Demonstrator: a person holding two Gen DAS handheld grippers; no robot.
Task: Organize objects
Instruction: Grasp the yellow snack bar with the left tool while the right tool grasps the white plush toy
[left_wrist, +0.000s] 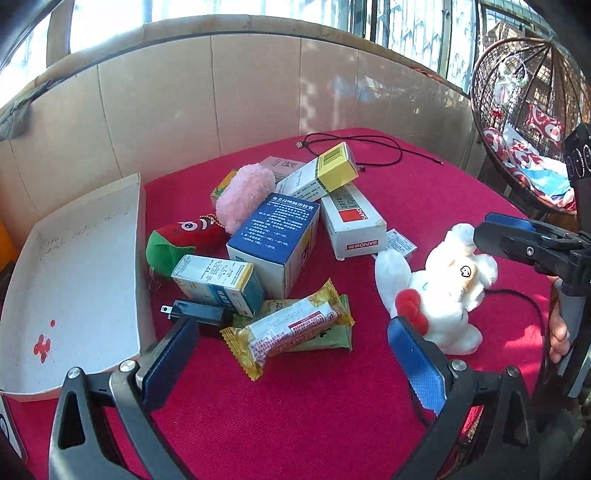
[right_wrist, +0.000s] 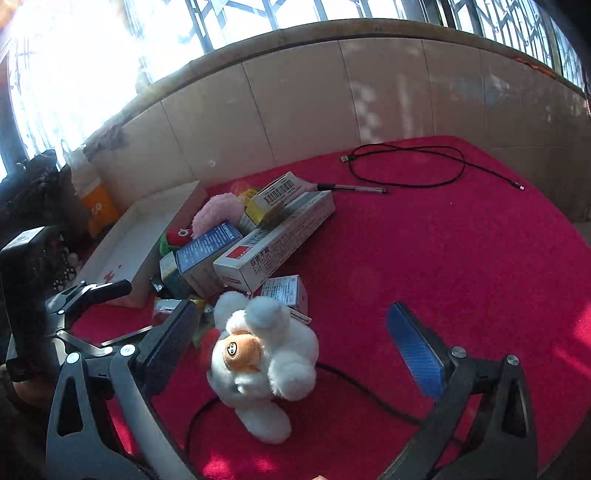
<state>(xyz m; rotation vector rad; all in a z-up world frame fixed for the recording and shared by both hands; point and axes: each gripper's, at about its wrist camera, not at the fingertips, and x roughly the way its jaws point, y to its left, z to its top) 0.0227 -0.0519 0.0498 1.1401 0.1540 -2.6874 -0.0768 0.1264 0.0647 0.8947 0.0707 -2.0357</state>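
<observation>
A pile of medicine boxes around a blue box (left_wrist: 273, 236) lies on the red cloth with a pink fluffy toy (left_wrist: 243, 195), a red and green plush (left_wrist: 181, 240), a black plug (left_wrist: 195, 312) and snack packets (left_wrist: 291, 328). My left gripper (left_wrist: 295, 354) is open just short of the packets, holding nothing. A white plush rabbit (right_wrist: 266, 362) stands upright between the fingers of my right gripper (right_wrist: 295, 332), which is wide open and not touching it. In the left wrist view the rabbit (left_wrist: 439, 291) sits beside my right gripper (left_wrist: 484, 236).
An empty white cardboard tray (left_wrist: 74, 288) lies left of the pile. A black USB cable (right_wrist: 406, 166) and a pen (right_wrist: 351, 188) lie at the far side of the cloth. A tiled wall stands behind. A wicker hanging chair (left_wrist: 524, 110) is off the right edge.
</observation>
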